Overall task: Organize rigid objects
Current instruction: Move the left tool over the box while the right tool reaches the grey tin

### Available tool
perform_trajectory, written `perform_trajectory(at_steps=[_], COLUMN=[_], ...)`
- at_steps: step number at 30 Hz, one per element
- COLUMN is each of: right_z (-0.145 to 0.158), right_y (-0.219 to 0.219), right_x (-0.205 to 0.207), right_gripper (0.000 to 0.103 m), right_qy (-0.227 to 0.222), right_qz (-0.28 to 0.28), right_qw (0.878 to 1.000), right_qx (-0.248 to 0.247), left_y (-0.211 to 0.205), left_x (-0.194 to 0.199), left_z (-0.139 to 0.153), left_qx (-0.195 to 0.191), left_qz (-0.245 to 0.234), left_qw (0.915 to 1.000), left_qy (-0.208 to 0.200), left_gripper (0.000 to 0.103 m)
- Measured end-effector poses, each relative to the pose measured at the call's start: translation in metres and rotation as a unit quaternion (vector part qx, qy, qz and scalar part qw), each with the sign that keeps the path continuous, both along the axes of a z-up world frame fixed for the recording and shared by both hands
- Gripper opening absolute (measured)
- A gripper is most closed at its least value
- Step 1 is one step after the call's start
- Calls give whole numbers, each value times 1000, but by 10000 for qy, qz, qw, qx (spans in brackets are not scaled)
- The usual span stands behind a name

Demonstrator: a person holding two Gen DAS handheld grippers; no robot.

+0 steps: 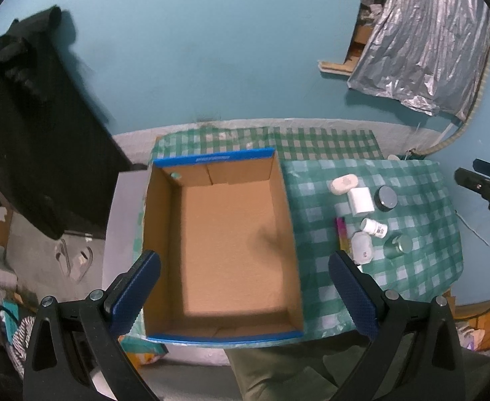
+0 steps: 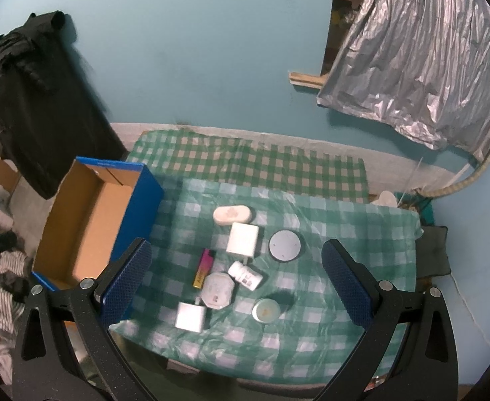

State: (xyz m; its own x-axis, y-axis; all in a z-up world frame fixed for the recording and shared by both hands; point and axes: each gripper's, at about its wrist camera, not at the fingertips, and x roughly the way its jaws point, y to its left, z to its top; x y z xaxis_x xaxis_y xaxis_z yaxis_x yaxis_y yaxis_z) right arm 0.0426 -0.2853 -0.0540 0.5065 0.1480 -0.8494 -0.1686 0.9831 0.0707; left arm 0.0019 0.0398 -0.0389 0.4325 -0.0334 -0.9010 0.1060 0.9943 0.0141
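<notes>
Here both tongs are wide apart and hold nothing. The left tongs [image 1: 245, 295] hang over the box [image 1: 221, 244], which has nothing in it. The right tongs [image 2: 236, 284] hang over small things on the green checked tabletop [image 2: 345, 220], right of the box. Nearest is a white cube [image 2: 191, 316] and a little tin [image 2: 265, 309]. Then come a white case [image 2: 217, 290], a pill bottle [image 2: 246, 275] and a pink lighter [image 2: 203, 268]. Farther off sit a white block [image 2: 242, 239], a round jar [image 2: 285, 245] and an oval case [image 2: 232, 215].

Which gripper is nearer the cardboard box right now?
Left. The left gripper hovers open directly over the cardboard box; the right gripper hangs open above the small items, with the box off to its left.
</notes>
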Motion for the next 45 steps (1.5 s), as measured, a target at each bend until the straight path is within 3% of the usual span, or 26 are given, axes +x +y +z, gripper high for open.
perform_trajectory(at_steps=[19,34,45], right_z=[-92,-161,-206], right_y=[-26,-30,-35], right_x=[-2,-9,-6], right_gripper=[99,98,88], right_qy=[550,1019,1431], right_qz=[-177,-243,-309], right_qw=[9983,9945,9891], right_qx=[-10,30,-179], left_y=[95,131,135], left_x=[12,8,11], left_z=[-75,-144,-176], left_qx=[242,329,126], left_qz=[526,442,428], left_qw=[9962,9918,9866], left_qy=[653,1154,1567], left_gripper=[101,100,73])
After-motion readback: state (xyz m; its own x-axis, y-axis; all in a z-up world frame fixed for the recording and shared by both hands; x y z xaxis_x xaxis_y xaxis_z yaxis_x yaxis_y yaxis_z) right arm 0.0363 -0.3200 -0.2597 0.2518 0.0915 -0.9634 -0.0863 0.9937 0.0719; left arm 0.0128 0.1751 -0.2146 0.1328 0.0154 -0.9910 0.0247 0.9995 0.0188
